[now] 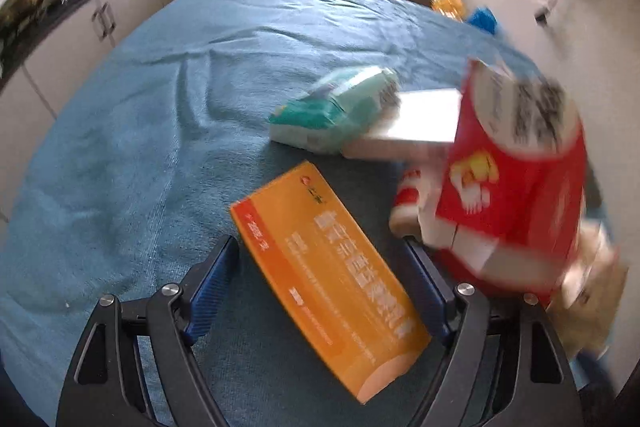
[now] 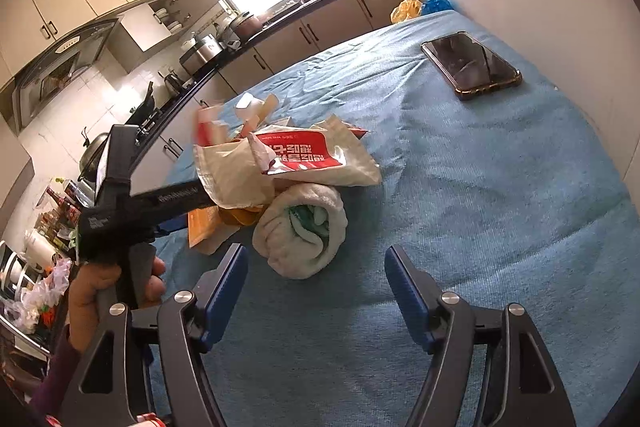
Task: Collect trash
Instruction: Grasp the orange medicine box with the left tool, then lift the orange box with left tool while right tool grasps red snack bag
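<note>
In the left wrist view an orange box (image 1: 328, 267) lies slantwise on the blue cloth (image 1: 140, 147), between the fingers of my left gripper (image 1: 320, 243). The jaws are open, with a gap showing at the left pad. Just right of it stands a red packet (image 1: 516, 195), blurred; beyond lie a green-and-white tissue pack (image 1: 340, 111) and a white box (image 1: 416, 131). In the right wrist view my right gripper (image 2: 317, 253) is open and holds nothing, just short of a rolled white-and-green pack (image 2: 300, 227). A red-and-white wrapper (image 2: 304, 155) lies on top of the pile, hiding the left gripper's tips.
A person's hand (image 2: 92, 291) holds the left gripper's handle at left. A phone (image 2: 472, 63) lies at the cloth's far right, near the wall. Yellow (image 2: 406, 9) and blue (image 2: 438, 3) bags sit past the table's far edge. Kitchen cabinets (image 2: 320, 23) run behind.
</note>
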A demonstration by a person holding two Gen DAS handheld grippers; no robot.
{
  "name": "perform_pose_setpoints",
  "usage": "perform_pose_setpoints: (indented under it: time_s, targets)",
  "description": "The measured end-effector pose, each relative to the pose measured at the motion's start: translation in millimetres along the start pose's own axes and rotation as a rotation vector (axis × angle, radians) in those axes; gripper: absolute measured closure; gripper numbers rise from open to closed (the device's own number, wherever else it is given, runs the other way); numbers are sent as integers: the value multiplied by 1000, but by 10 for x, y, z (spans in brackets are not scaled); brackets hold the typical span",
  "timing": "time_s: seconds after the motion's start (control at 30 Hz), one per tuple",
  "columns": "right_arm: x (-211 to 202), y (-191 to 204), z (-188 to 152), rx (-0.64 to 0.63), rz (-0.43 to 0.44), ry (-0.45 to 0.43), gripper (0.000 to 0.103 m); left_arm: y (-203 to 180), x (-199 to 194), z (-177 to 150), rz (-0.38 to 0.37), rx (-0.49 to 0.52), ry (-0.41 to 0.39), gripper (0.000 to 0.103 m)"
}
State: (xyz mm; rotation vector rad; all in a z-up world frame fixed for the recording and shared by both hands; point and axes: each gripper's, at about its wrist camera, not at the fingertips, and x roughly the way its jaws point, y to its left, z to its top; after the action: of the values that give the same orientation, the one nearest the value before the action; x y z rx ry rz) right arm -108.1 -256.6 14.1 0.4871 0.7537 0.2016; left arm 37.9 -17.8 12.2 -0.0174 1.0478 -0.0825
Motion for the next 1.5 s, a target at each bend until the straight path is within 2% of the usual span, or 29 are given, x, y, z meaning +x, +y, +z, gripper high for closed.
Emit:
perform_pose_setpoints:
  time_s: [0.07, 0.13, 0.17, 0.27, 0.43, 0.57, 0.77, 0.83, 0.93, 1.07, 1.2, 1.27, 1.3, 1.33, 1.37, 1.5]
  targets:
    - [1, 11, 2, -1, -2, 0, 28, -4, -65, -59, -23, 36, -3, 44]
    - [-4, 31, 4, -6, -8, 1, 27, 60, -132, -100, -43, 35, 14, 53]
    - [-2, 32, 7, -8, -11, 0, 27, 129, -175, -133, -60, 27, 27, 54]
    - [2, 74, 23, -20, -24, 0, 27, 294, -299, -233, -100, 7, 40, 54]
    - [19, 214, 76, -57, -34, -6, 27, 540, -558, -475, -107, 13, 17, 54]
    - [10, 448, 111, -104, 3, -16, 27, 751, -751, -679, -95, 21, -13, 54]
    - [91, 982, 191, -268, 62, -50, 27, 986, -914, -875, -64, 31, -53, 54]
    - [142, 1173, 300, -347, 31, -80, 27, 1051, -905, -902, -55, 34, -57, 54]
    - [323, 1347, 471, -415, -16, -70, 28, 1160, -853, -939, -57, 16, -46, 54]
    - [776, 1463, 667, -481, -132, 10, 28, 1289, -797, -1013, -67, 1, -34, 54]
    - [1133, 1514, 684, -526, -217, 77, 28, 1366, -775, -1049, -90, -7, -36, 54]
    - [1215, 1504, 661, -552, -267, 83, 36, 1385, -784, -1059, -101, -11, -39, 54]
    - [1233, 1499, 638, -555, -281, 84, 56, 1400, -794, -1067, -107, -14, -41, 54]
    - [1256, 1502, 636, -546, -274, 104, 71, 1415, -802, -1074, -112, -17, -44, 55]
    - [1271, 1503, 623, -532, -259, 123, 71, 1440, -816, -1086, -117, -24, -47, 55]
    - [1193, 1564, 536, -516, -244, 114, 73, 1545, -907, -1115, -121, -56, -70, 55]
